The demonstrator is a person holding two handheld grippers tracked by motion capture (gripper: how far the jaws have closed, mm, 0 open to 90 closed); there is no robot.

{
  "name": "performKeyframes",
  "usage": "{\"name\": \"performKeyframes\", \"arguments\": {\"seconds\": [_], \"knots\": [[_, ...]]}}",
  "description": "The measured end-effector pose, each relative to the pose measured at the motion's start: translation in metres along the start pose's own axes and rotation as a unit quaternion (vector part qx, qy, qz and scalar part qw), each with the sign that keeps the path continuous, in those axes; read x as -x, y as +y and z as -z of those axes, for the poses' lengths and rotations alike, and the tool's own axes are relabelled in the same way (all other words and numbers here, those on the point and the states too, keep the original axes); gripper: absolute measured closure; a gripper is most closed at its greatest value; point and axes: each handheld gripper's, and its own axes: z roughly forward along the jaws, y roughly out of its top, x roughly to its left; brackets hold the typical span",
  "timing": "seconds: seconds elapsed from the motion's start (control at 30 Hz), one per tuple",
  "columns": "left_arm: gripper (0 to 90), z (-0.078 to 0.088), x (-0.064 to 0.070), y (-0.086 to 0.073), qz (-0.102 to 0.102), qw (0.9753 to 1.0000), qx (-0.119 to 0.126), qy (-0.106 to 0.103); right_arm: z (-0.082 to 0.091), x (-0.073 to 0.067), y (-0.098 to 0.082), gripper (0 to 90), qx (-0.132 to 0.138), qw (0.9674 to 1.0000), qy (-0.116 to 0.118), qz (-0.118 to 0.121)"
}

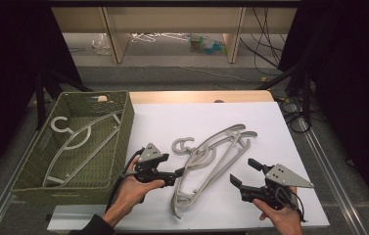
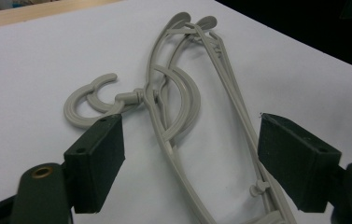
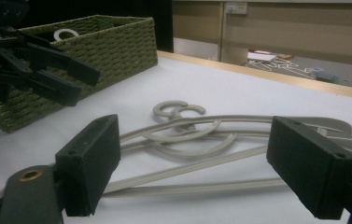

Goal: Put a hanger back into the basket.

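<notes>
2 grey plastic hangers (image 1: pixel 211 156) lie stacked and tangled on the white table (image 1: pixel 270 122), just right of the green basket (image 1: pixel 118 147). They look light, stiff and a bit slick, so I'd grab the neck below the hooks (image 2: pixel 87 105). The left gripper (image 1: pixel 174 174) is spread wide right beside them, holding nothing. The right gripper (image 1: pixel 243 174) gapes empty too.

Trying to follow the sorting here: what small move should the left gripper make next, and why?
Probably ease the left gripper forward and close on the top hanger: its jaws stand open astride the hanger's arms, nothing held, and one hanger already lies in the basket.
</notes>
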Motion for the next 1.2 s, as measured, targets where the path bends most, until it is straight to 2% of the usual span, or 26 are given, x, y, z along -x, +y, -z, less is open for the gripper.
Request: {"name": "performKeyframes", "arguments": {"seconds": [0.07,0.1,0.13,0.23,0.27,0.3,0.4,0.5,0.53,0.57,0.63,0.67,0.73,0.77,0.8,0.83,0.9,0.93,0.97,1.0,1.03,1.1,1.13,1.17,1.2], "knots": [[22.7,-0.004,0.0,-0.001,0.004,0.9999,-0.01,-0.003,0.0,-0.001,0.0,18.3,-0.001,1.0,0.001,-0.006],[23.7,-0.007,-0.001,-0.002,0.002,0.9999,-0.016,-0.005,-0.001,0.001,0.0,18.3,0.006,0.9999,0.004,0.007],[23.9,-0.007,-0.001,-0.002,0.002,0.9999,-0.016,-0.005,-0.002,0.001,0.0,18.3,0.006,1.0,0.004,0.005],[24.9,-0.012,-0.004,-0.003,0.013,0.9995,-0.027,-0.005,-0.002,0.001,0.0,18.3,0.004,1.0,0.001,0.007],[26.0,-0.016,-0.006,-0.003,0.027,0.9991,-0.033,-0.008,-0.002,0.001,0.0,18.3,0.004,1.0,0.002,0.007],[26.0,-0.019,-0.007,-0.003,0.031,0.9987,-0.039,-0.01,-0.002,0.001,0.0,18.3,0.003,1.0,0.002,0.008],[28.0,-0.026,-0.01,-0.004,0.036,0.998,-0.051,-0.013,-0.002,-0.001,0.001,18.3,0.002,0.9999,0.003,0.011],[29.1,-0.034,-0.013,-0.006,0.037,0.9959,-0.081,-0.013,-0.002,-0.002,0.001,18.3,0.003,1.0,0.002,0.007],[30.2,-0.038,-0.013,-0.007,0.049,0.9955,-0.08,-0.01,-0.002,-0.001,0.001,18.3,0.002,0.9999,0.002,0.011],[30.8,-0.04,-0.015,-0.007,0.044,0.9949,-0.09,-0.009,-0.003,-0.001,0.001,18.3,0.003,0.9999,0.004,0.012],[33.5,-0.043,-0.016,-0.008,0.049,0.9944,-0.094,-0.009,-0.003,-0.001,0.001,18.3,0.003,0.9999,0.004,0.012],[35.1,-0.051,-0.017,-0.009,0.073,0.9928,-0.094,-0.012,-0.003,-0.001,0.001,18.4,0.002,0.9999,0.003,0.012],[38.9,-0.055,-0.02,-0.01,0.074,0.9915,-0.104,-0.025,-0.003,-0.001,0.001,18.4,0.002,0.9999,0.004,0.012],[41.2,-0.057,-0.02,-0.01,0.077,0.9909,-0.108,-0.025,-0.003,-0.002,0.001,18.4,-0.001,1.0,0.007,0.003],[42.1,-0.059,-0.021,-0.01,0.074,0.99,-0.118,-0.024,-0.003,-0.002,0.001,18.4,-0.001,1.0,0.004,0.004],[42.1,-0.063,-0.02,-0.011,0.081,0.9892,-0.121,-0.021,-0.003,-0.001,0.001,18.4,0.002,0.9999,0.0,0.012],[46.5,-0.065,-0.021,-0.011,0.07,0.9882,-0.135,-0.023,-0.003,-0.001,0.001,18.4,0.004,0.9999,0.003,0.012],[47.5,-0.066,-0.021,-0.011,0.066,0.9873,-0.143,-0.023,-0.003,-0.003,0.0,18.4,-0.002,1.0,0.008,-0.003],[48.8,-0.068,-0.02,-0.011,0.066,0.9873,-0.143,-0.021,-0.003,-0.003,0.0,18.4,-0.005,0.9999,0.009,-0.003],[51.9,-0.068,-0.02,-0.011,0.066,0.9873,-0.143,-0.021,-0.003,-0.003,0.0,18.4,-0.001,1.0,0.009,-0.003],[54.6,-0.072,-0.02,-0.011,0.064,0.9871,-0.145,-0.024,-0.003,-0.002,0.001,18.4,-0.003,1.0,0.003,0.008],[55.4,-0.074,-0.021,-0.01,0.061,0.9862,-0.151,-0.029,-0.003,-0.002,0.001,18.4,-0.001,0.9999,0.002,0.012],[57.0,-0.075,-0.022,-0.01,0.05,0.9857,-0.158,-0.027,-0.003,-0.002,0.001,18.4,0.0,0.9999,0.0,0.011],[60.3,-0.078,-0.02,-0.011,0.061,0.9864,-0.151,-0.023,-0.003,-0.002,0.001,18.5,0.001,0.9999,-0.001,0.013],[61.9,-0.08,-0.02,-0.011,0.05,0.9861,-0.158,-0.016,-0.003,-0.002,0.001,18.5,0.003,0.9999,0.002,0.014]]}}
